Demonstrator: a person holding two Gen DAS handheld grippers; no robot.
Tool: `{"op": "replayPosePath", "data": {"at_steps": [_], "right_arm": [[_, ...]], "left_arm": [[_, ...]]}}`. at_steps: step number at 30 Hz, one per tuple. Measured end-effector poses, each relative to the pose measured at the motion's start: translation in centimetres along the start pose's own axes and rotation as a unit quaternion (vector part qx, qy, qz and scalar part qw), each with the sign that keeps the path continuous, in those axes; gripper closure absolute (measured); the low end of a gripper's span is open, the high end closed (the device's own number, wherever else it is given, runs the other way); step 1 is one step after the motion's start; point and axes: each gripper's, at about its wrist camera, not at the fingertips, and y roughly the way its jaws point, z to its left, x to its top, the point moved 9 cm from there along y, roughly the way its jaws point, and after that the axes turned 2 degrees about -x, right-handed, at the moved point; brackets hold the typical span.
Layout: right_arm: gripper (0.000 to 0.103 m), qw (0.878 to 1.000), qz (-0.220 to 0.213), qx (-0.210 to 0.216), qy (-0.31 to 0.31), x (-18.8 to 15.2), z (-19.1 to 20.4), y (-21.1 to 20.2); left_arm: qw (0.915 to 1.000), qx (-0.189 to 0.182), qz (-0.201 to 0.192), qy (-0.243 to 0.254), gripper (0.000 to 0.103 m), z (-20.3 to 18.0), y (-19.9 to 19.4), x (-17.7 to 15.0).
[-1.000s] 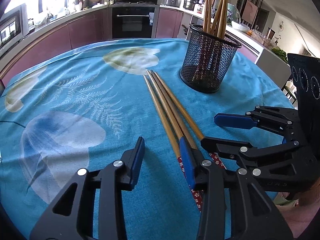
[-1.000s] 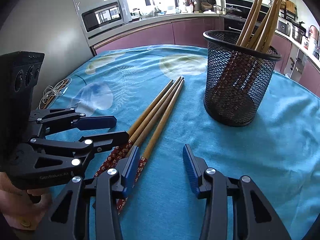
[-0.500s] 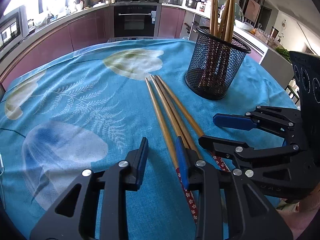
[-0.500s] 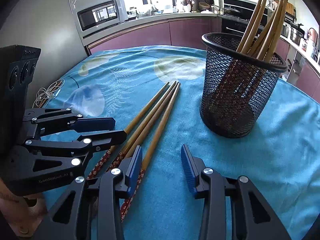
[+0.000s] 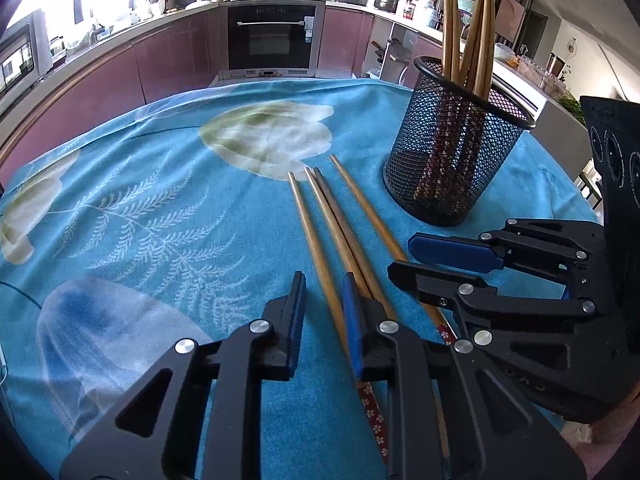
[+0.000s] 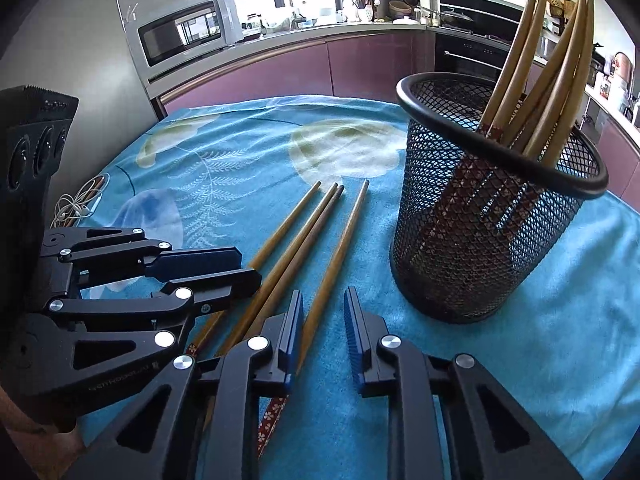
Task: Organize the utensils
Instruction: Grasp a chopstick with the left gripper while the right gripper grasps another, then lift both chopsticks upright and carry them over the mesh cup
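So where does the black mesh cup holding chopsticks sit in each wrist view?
Left wrist: mesh cup upper right, beyond the loose chopsticks, above the right gripper.
Right wrist: mesh cup right of centre, beside the loose chopsticks.
Shared landmark: the pale flower print on the blue cloth, beyond the chopstick tips.

A blue tablecloth [image 5: 168, 216] with pale leaf prints is covering the table. Behind the tablecloth, a built-in oven [image 5: 276, 38] is sitting among purple cabinets [image 5: 176, 60]. A microwave [image 6: 184, 32] is standing beyond the tablecloth's far-left corner, and a white cable [image 6: 78, 204] is lying coiled on its left edge.
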Motion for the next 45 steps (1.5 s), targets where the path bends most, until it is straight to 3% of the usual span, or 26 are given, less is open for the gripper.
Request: {"op": "replayPosePath", "data": {"at_steps": [6,20,37,45], "right_arm": [[0.097,1.0,-0.002,0.014,0.026,0.0,-0.8,-0.1],[0.097,0.998,-0.022,0.045,0.046,-0.3,-1.4,-2.2],[0.094,0.998,0.008,0.057,0.019,-0.9,0.7,-0.9],[0.097,0.998,0.0,0.061,0.019,-0.7,0.5,-1.0]], "left_arm": [[0.9999,0.002,-0.003,-0.011,0.092,0.1,0.2,0.2],[0.9993,-0.018,-0.024,-0.022,0.095,-0.4,-1.8,-0.2],[0.9999,-0.015,0.0,-0.006,0.094,-0.3,-1.0,-1.6],[0.9998,-0.018,0.0,-0.013,0.095,-0.2,-0.8,-1.2]]}}
